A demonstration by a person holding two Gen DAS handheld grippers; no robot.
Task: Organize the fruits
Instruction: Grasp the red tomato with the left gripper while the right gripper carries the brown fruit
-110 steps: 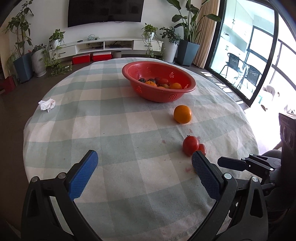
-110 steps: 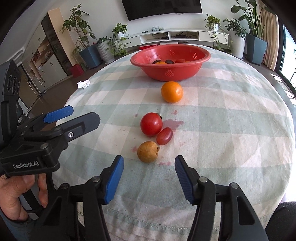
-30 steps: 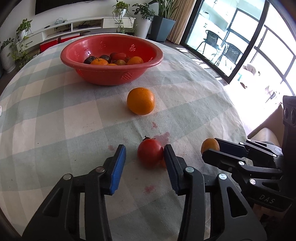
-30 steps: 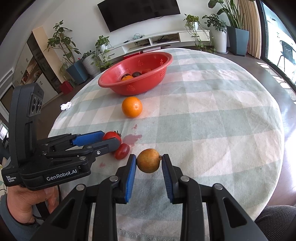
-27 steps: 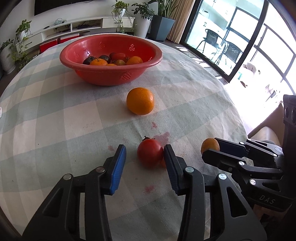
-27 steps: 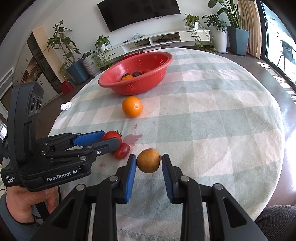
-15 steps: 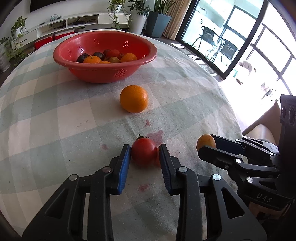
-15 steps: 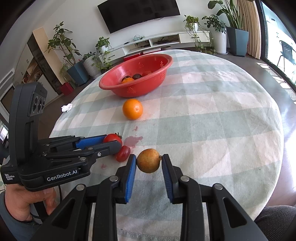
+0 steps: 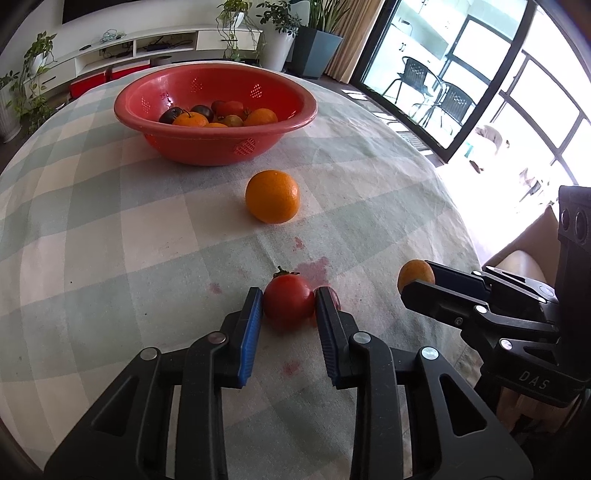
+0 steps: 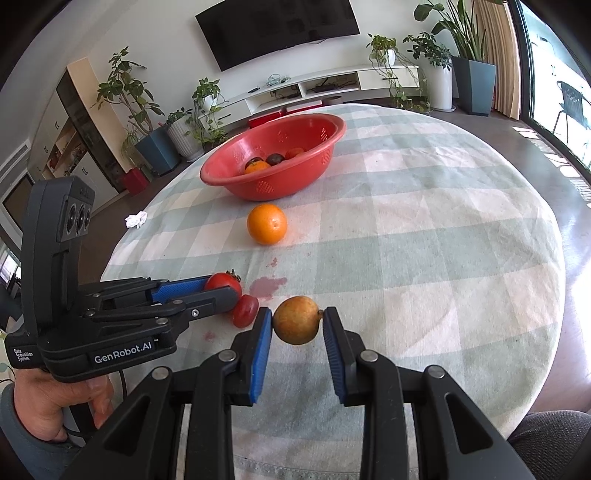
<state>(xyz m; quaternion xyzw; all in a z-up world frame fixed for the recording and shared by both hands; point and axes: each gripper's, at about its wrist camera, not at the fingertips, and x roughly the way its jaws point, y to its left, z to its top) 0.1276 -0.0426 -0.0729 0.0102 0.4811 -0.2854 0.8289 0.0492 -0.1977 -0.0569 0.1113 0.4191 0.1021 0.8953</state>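
The left hand-held gripper (image 9: 289,308) squeezes a round, shiny red tomato (image 9: 288,302) with a green stem. The right hand-held gripper (image 10: 297,325) pinches a brownish-yellow round fruit (image 10: 296,319).

This is a home living room: a black wall-mounted flat television (image 10: 277,32) hangs above a long white low media shelf (image 10: 332,83), with leafy potted houseplants (image 10: 443,70) and glass balcony doors (image 9: 461,74).
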